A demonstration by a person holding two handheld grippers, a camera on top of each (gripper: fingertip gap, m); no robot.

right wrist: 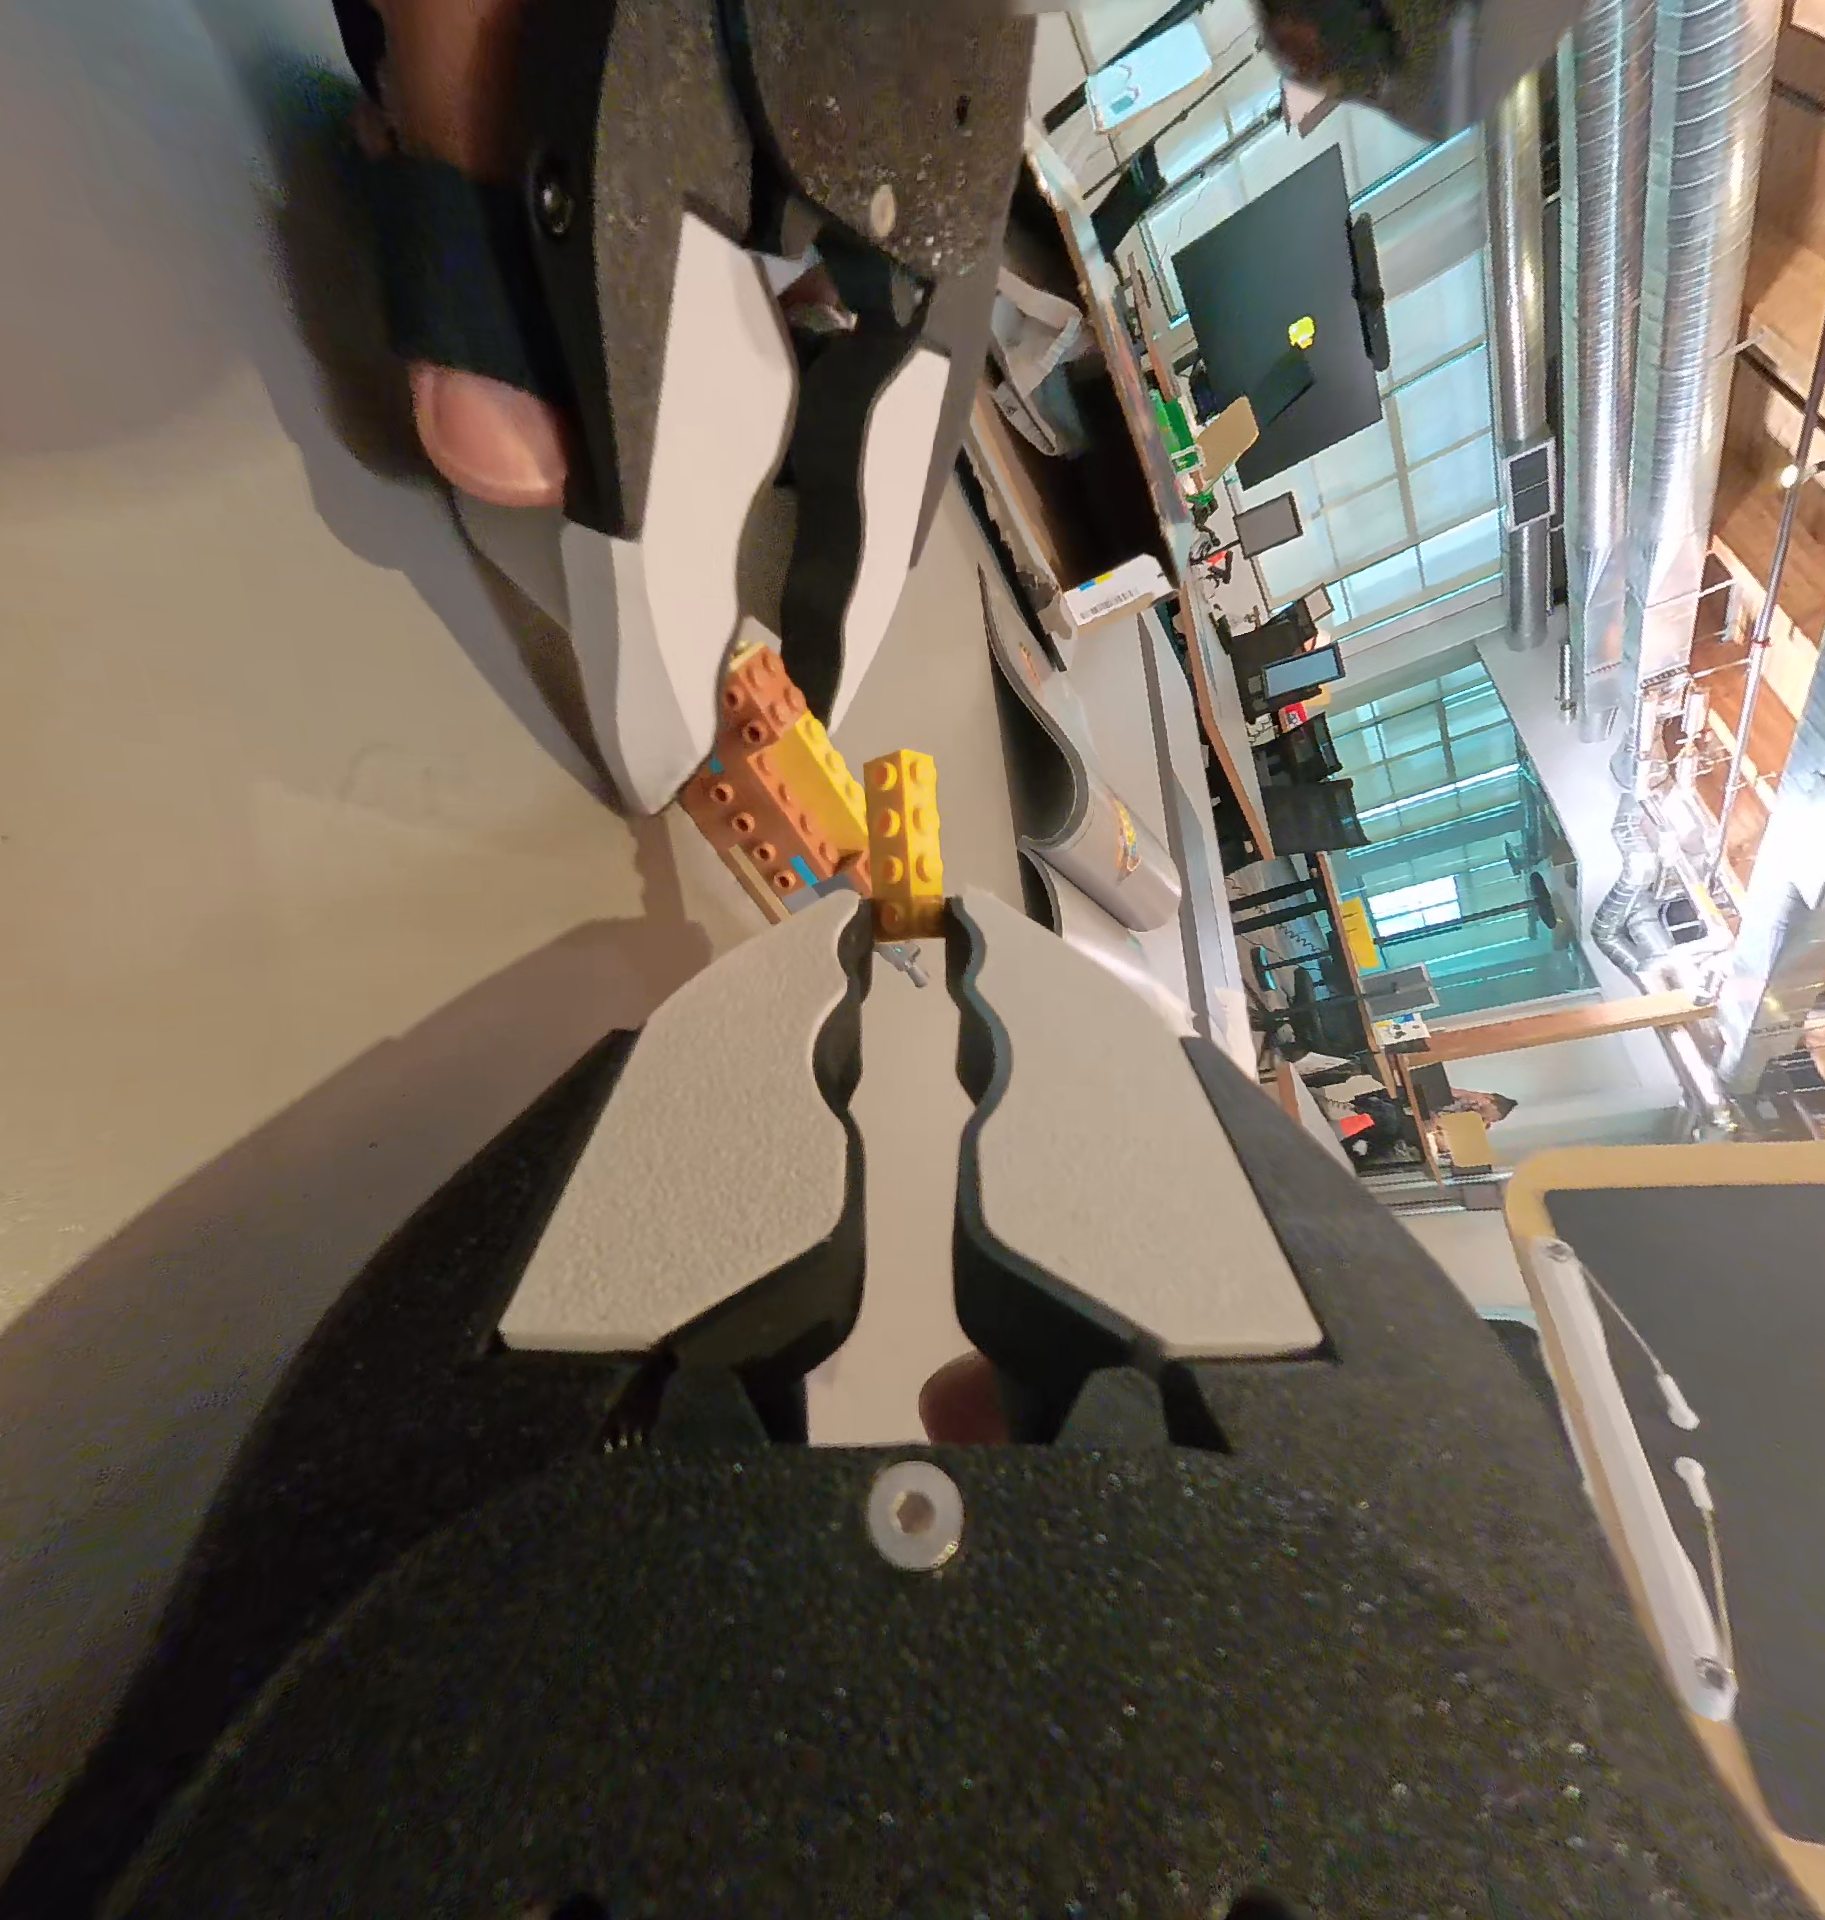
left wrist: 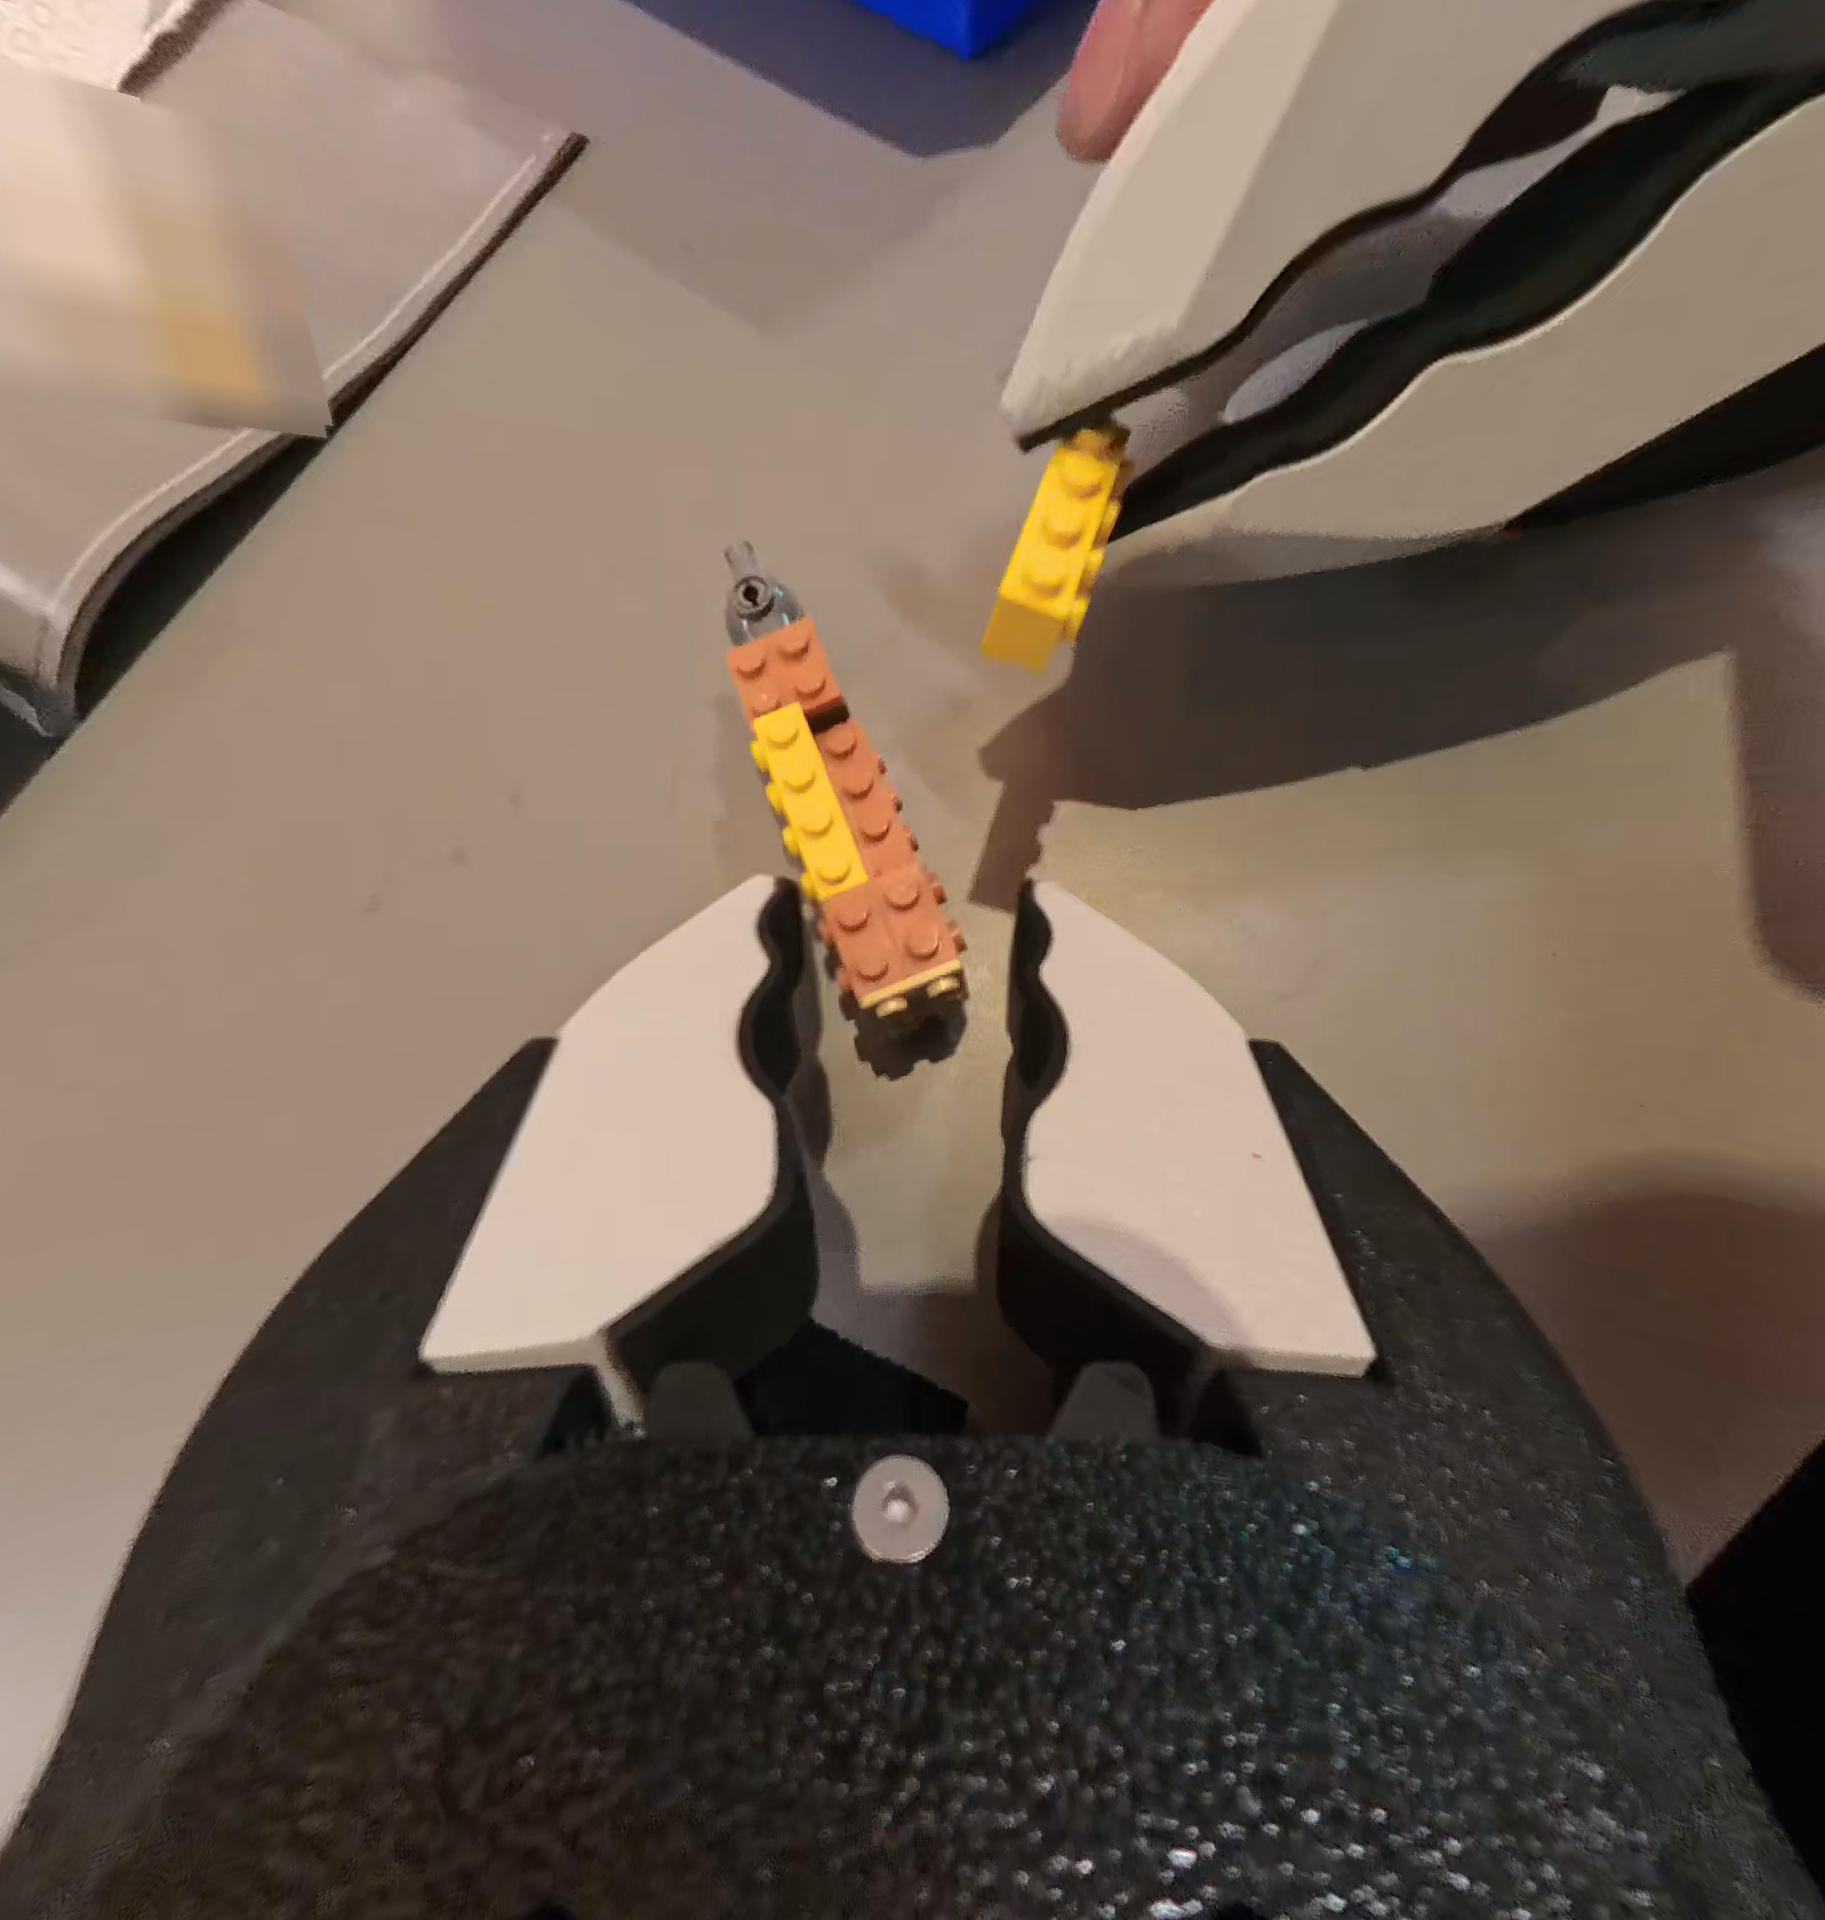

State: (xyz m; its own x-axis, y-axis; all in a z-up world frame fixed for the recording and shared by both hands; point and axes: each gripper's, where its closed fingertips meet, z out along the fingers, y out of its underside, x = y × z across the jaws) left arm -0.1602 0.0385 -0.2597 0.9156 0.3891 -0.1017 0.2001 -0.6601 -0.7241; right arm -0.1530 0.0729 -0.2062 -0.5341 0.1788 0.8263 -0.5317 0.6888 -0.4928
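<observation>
A long brick assembly (left wrist: pixel 846 821) of brown and yellow bricks, with a small grey piece (left wrist: pixel 757 603) at its far end, rests on the grey table (left wrist: pixel 472 831). My left gripper (left wrist: pixel 903 904) is open around its near end. The left pad is close to it, and a gap shows at the right pad. My right gripper (right wrist: pixel 906 909) is shut on the end of a yellow brick (right wrist: pixel 903 831) and holds it above the table, just beside the assembly (right wrist: pixel 752 800). The left wrist view shows that brick (left wrist: pixel 1053 551) hanging from the right gripper (left wrist: pixel 1079 468).
An open booklet (left wrist: pixel 212 312) lies at the left of the table and also shows in the right wrist view (right wrist: pixel 1084 821). A blue object (left wrist: pixel 949 21) sits at the far edge. A person's thumb (right wrist: pixel 482 436) rests on the left gripper's body. A black board with a tan rim (right wrist: pixel 1718 1455) is near. The tips of one gripper are about 6 centimeters away from the tips of the other.
</observation>
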